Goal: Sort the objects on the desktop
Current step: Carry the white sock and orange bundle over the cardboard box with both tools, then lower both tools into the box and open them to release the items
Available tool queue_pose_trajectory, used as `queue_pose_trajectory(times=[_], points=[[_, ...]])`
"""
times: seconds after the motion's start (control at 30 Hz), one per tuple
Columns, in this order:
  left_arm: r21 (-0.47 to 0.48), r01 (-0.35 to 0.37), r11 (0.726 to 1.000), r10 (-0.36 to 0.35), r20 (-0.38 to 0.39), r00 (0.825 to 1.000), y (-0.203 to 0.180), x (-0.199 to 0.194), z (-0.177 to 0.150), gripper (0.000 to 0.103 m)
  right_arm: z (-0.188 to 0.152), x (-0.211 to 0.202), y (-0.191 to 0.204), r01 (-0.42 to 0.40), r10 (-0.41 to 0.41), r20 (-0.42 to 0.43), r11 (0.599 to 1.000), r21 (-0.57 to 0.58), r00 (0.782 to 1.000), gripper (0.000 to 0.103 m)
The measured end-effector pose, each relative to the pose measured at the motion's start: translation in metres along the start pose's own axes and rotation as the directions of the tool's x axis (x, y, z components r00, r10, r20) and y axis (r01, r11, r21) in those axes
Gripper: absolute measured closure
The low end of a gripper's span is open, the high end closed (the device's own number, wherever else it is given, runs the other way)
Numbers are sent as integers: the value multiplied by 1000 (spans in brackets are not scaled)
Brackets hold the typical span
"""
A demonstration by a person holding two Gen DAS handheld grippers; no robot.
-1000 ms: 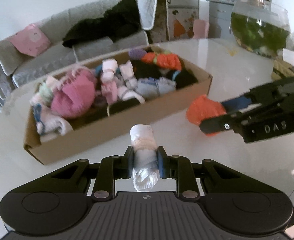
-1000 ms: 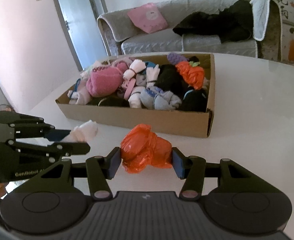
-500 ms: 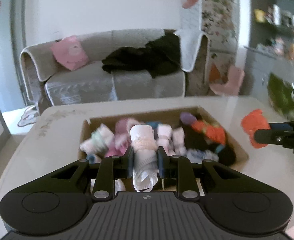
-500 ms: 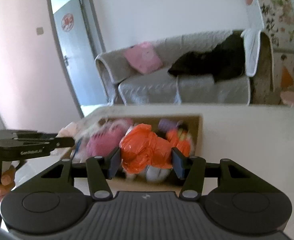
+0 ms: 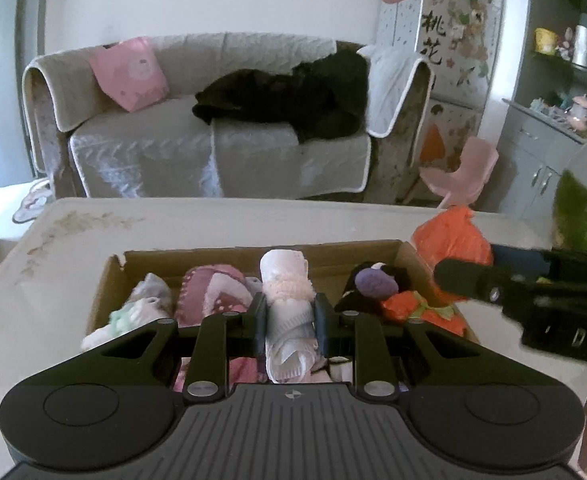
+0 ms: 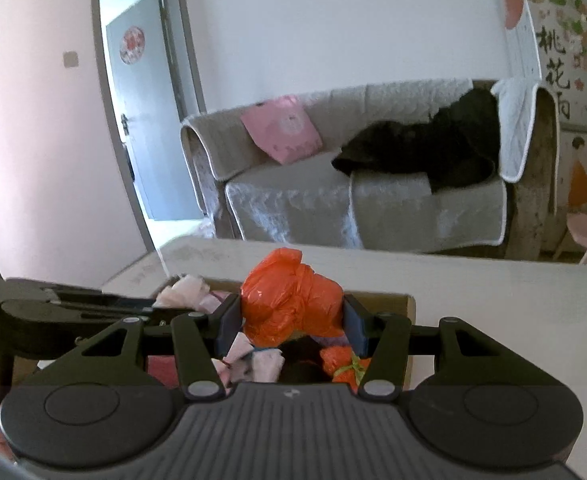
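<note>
Only the left wrist view showed the box's left half, with a pink knitted bundle (image 5: 213, 292) and a purple ball (image 5: 374, 284). The left gripper (image 5: 288, 316) was closed on a white rolled sock (image 5: 287, 300), soft and ribbed, above the cardboard box (image 5: 111, 280). The right gripper (image 6: 291, 322) clamped a crinkled orange plastic bag (image 6: 289, 300) between its pads, over the box's right end, above the table (image 6: 493, 280).
</note>
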State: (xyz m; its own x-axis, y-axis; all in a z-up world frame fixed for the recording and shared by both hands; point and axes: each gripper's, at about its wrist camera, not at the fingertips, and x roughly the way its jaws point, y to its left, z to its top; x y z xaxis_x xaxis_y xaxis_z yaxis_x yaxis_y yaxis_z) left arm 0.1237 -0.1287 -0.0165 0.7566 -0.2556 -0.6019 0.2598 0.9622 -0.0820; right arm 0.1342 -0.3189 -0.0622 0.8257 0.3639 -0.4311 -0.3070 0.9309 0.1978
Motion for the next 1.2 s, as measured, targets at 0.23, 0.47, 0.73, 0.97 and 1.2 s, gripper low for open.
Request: queue_pose_trajectory(times=[0.23, 0.47, 0.73, 0.97, 1.2], points=[[12, -6, 1000, 6, -41, 999, -11, 19, -6, 73, -10, 11, 4, -2, 2, -53, 1000, 1, 999, 53], [62, -24, 998, 29, -84, 996, -13, 3, -31, 73, -13, 6, 12, 35, -38, -60, 998, -45, 998, 53], [126, -7, 992, 22, -118, 993, -15, 0, -55, 72, -20, 14, 19, 41, -50, -93, 994, -97, 994, 53], [83, 9, 996, 2, -122, 993, -2, 1, -55, 72, -27, 18, 22, 33, -49, -124, 991, -129, 991, 53], [105, -10, 994, 22, -112, 993, -8, 3, -55, 73, -35, 19, 30, 34, -56, -144, 989, -147, 988, 53]])
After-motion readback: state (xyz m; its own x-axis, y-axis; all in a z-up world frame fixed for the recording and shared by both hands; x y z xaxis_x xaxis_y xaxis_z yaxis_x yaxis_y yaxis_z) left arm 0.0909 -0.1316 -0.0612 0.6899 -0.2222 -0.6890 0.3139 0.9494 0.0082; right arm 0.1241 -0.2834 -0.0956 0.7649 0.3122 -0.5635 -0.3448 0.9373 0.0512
